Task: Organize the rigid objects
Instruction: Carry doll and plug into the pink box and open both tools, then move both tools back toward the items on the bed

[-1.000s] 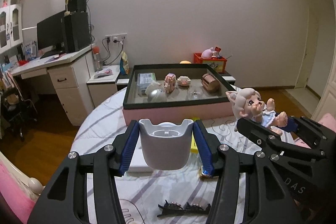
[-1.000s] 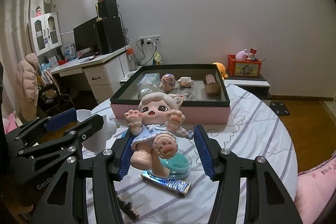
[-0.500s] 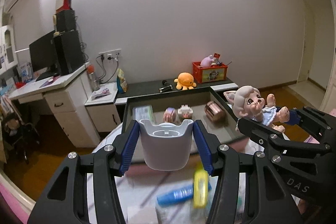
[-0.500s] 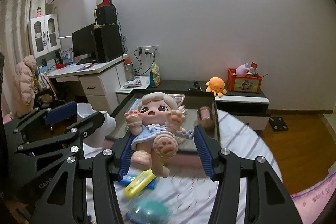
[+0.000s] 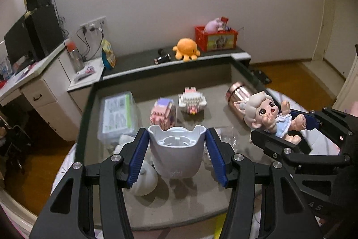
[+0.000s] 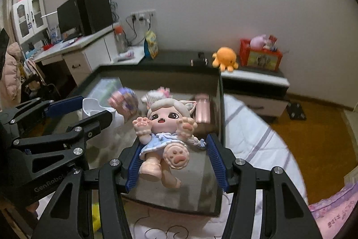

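My left gripper (image 5: 176, 138) is shut on a white cup-shaped holder (image 5: 176, 158) and hangs above the near left part of a dark-rimmed tray (image 5: 84, 109). To its right, my right gripper (image 6: 172, 145) is shut on a pale-haired doll in a blue dress (image 6: 166, 124), held over the tray's near right part. Inside the tray lie a clear box with a green label (image 5: 118, 113), a pink block house (image 5: 163, 113), a white and pink block figure (image 5: 192, 102), a rose-gold can (image 5: 238, 93) and a white round object (image 5: 143, 180).
The tray stands on a round table with a striped cloth (image 6: 252, 140). A low dark cabinet behind it carries an orange octopus plush (image 5: 186, 52) and a red crate (image 5: 216, 38). A white desk with a monitor (image 5: 31, 37) is at the left. Wood floor surrounds the table.
Both grippers have moved forward from above the table's near side to above the tray and tipped downward. The holder and the doll stay gripped.
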Motion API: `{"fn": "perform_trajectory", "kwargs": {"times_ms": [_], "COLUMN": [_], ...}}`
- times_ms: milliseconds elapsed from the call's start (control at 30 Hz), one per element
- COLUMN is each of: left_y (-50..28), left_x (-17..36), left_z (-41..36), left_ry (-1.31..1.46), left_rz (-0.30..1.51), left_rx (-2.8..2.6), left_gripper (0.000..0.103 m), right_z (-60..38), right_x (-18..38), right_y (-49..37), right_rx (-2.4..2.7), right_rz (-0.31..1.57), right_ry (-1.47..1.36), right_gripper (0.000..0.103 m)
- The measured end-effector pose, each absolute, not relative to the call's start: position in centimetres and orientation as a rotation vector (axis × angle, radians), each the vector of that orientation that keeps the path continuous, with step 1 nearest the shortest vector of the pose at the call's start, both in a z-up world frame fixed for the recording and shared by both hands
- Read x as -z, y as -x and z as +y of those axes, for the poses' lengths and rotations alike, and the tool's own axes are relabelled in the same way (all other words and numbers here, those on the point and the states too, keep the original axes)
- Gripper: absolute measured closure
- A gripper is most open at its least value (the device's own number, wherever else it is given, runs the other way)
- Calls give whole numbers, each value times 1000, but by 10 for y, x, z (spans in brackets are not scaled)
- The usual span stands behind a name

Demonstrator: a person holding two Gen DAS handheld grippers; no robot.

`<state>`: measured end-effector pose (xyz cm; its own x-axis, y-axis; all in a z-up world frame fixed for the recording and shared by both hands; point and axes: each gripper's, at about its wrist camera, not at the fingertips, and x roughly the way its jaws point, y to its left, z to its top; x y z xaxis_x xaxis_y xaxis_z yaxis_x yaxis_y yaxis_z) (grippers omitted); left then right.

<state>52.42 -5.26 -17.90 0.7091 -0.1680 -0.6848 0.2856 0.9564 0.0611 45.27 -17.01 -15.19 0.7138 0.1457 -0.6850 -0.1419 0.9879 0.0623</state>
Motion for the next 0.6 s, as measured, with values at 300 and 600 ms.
{"fn": "perform_trajectory", "kwargs": {"times_ms": [300, 600], "left_y": [-522, -483], "left_x": [187, 147], "left_z": [-48, -25], "left_ry": [-159, -96], "left_rz": [737, 634], "left_rx": [234, 214], "left_gripper": [49, 11], "right_z": [-165, -158], "right_x": [165, 138], "right_y": [-458, -431], "right_rx": [-147, -135], "right_rz": [766, 690], "right_ry": [48, 53], "right_gripper": [46, 21]}}
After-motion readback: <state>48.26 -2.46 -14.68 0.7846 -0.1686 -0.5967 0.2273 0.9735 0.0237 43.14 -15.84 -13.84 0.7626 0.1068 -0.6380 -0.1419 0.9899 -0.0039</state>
